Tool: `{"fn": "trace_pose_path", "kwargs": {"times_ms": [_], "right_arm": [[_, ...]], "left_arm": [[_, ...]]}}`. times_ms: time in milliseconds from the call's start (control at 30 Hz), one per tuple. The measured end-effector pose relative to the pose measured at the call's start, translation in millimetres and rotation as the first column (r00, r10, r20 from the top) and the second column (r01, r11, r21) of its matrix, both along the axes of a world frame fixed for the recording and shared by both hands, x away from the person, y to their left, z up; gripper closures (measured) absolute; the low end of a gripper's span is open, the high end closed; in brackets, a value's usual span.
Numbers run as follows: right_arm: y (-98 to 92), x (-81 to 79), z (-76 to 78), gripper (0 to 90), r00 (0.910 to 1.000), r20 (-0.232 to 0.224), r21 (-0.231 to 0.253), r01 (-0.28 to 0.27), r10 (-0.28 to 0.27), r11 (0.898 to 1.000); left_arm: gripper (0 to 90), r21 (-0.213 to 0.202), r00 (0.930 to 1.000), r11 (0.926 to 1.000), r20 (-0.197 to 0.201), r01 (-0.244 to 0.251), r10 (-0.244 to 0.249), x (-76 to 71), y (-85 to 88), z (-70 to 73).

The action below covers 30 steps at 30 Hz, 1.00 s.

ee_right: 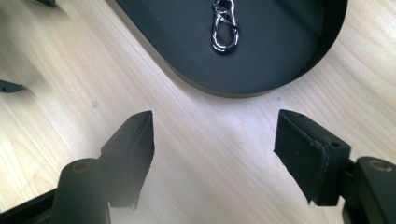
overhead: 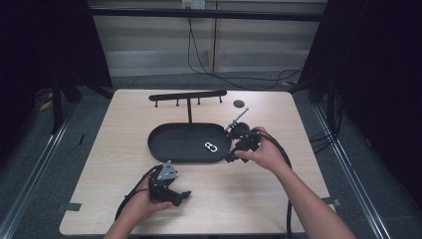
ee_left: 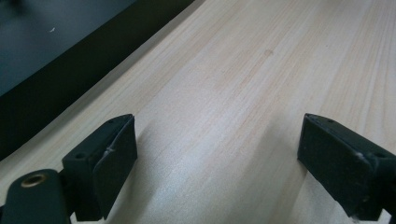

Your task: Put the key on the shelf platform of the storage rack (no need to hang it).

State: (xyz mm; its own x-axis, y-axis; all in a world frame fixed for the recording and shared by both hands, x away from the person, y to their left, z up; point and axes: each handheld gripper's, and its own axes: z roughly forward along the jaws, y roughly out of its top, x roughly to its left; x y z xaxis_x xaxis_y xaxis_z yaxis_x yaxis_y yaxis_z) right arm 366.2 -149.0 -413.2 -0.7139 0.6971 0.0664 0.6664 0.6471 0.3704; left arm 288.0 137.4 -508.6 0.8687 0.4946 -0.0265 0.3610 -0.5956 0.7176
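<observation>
Black padded jaws of the right gripper (ee_right: 212, 154) stand apart with nothing between them, low in the right gripper view, above pale wood-grain tabletop (ee_right: 56, 70). Beyond them, an oval black tray (ee_right: 280, 56), cut off at the upper frame edge, holds a shiny metal clip (ee_right: 224, 27). Lower left in the high view, the left gripper (overhead: 183, 197) is released too.

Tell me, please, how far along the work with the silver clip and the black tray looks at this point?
Done so far: the silver clip lies inside the black tray, near its right end. In hand: nothing; the right gripper hovers open over bare table just outside the tray's rim, and the left gripper rests open near the table's front. Left, probably: grasping the clip and perhaps hanging it on the hook rack.
</observation>
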Motion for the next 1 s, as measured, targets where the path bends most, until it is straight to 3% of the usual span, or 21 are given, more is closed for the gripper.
{"fn": "trace_pose_path", "kwargs": {"times_ms": [1000], "right_arm": [[-22.6, -22.4, -5.9, 28.7, 1.0, -0.01, 0.003, 0.001, -0.001, 1.0]], "left_arm": [[11.6, 0.003, 1.0, 1.0, 0.002, 0.001, -0.001, 0.1, 0.1, 0.0]]}}
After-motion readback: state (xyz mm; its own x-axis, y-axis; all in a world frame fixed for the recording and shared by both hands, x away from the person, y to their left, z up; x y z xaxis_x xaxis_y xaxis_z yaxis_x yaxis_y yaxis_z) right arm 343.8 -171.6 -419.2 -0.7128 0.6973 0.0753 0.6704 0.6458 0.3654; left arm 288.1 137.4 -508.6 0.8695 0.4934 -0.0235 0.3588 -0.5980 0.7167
